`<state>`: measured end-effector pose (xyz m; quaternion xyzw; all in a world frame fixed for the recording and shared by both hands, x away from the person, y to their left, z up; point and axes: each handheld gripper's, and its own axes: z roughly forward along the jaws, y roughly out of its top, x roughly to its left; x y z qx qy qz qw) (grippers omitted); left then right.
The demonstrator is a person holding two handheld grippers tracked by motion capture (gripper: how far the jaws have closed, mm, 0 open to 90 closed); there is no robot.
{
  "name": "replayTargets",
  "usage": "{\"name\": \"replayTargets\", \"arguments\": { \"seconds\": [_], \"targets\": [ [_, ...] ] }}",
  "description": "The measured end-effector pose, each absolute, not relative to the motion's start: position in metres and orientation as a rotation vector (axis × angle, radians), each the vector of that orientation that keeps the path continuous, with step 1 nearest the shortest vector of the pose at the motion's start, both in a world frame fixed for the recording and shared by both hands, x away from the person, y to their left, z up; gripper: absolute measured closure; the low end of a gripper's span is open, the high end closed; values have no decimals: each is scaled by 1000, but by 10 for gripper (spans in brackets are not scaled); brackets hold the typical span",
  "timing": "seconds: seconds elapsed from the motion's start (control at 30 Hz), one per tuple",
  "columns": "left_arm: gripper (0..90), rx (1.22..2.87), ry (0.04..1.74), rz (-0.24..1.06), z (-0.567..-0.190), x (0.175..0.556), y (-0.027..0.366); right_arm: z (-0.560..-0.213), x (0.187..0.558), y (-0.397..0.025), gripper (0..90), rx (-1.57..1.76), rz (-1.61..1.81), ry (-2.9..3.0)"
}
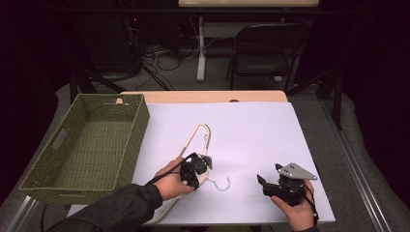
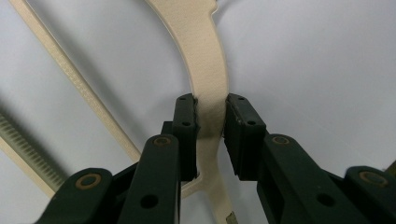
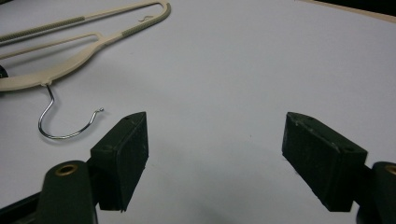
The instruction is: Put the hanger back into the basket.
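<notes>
A cream clothes hanger with a metal hook lies on the white table cover. My left gripper is shut on the hanger's curved arm near the neck; in the left gripper view the cream arm runs up between the two black pads. My right gripper rests low at the front right, open with nothing between its jaws. In the right gripper view the hanger and its hook lie to the upper left, apart from the right gripper.
A green woven basket stands at the table's left side. The white cover spreads over the middle and right. Behind the table are a folding chair, cables and a table leg.
</notes>
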<state>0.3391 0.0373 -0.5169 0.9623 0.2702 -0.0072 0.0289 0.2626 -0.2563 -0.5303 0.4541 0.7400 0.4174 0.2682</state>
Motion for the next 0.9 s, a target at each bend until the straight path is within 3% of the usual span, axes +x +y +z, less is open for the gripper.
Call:
{"name": "replayTargets", "arguments": {
  "seconds": [0.9],
  "targets": [
    [752,2860,911,-36,-462,342,57,-531,263,-256,226,1233,1127,1990]
  ]
}}
